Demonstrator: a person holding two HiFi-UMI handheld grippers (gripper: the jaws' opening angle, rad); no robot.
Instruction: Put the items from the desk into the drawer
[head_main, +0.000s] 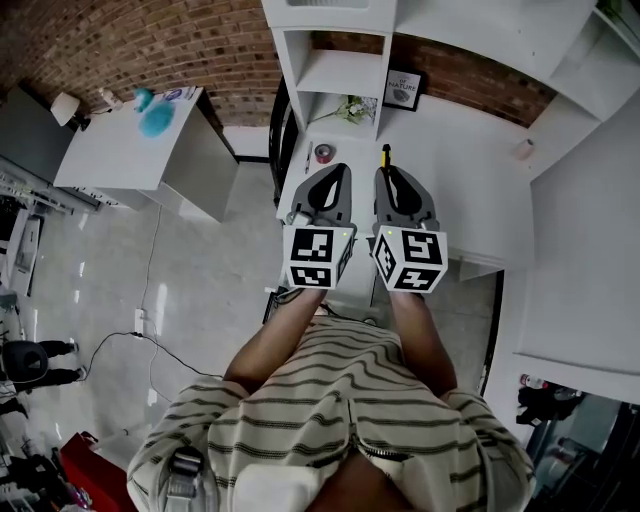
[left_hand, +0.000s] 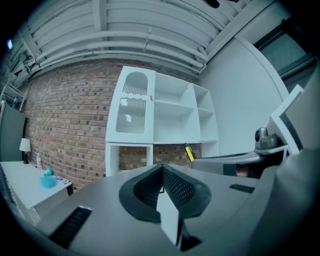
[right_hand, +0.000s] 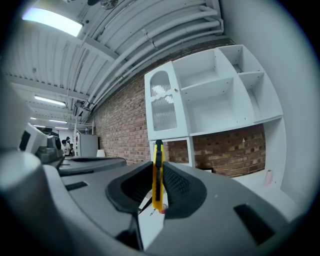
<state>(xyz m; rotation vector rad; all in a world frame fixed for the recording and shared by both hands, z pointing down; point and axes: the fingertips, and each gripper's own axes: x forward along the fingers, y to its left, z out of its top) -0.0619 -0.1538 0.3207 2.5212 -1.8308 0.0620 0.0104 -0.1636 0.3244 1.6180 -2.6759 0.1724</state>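
Note:
My right gripper (head_main: 388, 172) is shut on a yellow utility knife (right_hand: 158, 175), which stands on edge between the pads and pokes out past the tips (head_main: 385, 155). The knife also shows at the right of the left gripper view (left_hand: 189, 152). My left gripper (head_main: 338, 170) is held level beside it, its pads (left_hand: 170, 182) meeting at the tips with nothing between them. Both hang over the white desk (head_main: 460, 190). A small round red-topped item (head_main: 322, 153) lies on the desk just ahead of the left gripper. I cannot pick out a drawer.
A white shelf unit (head_main: 335, 60) stands at the back of the desk against a brick wall. Near it are a small plant (head_main: 352, 108), a framed sign (head_main: 404, 88) and a small roll (head_main: 523, 148). A second white table (head_main: 120, 150) is at the left.

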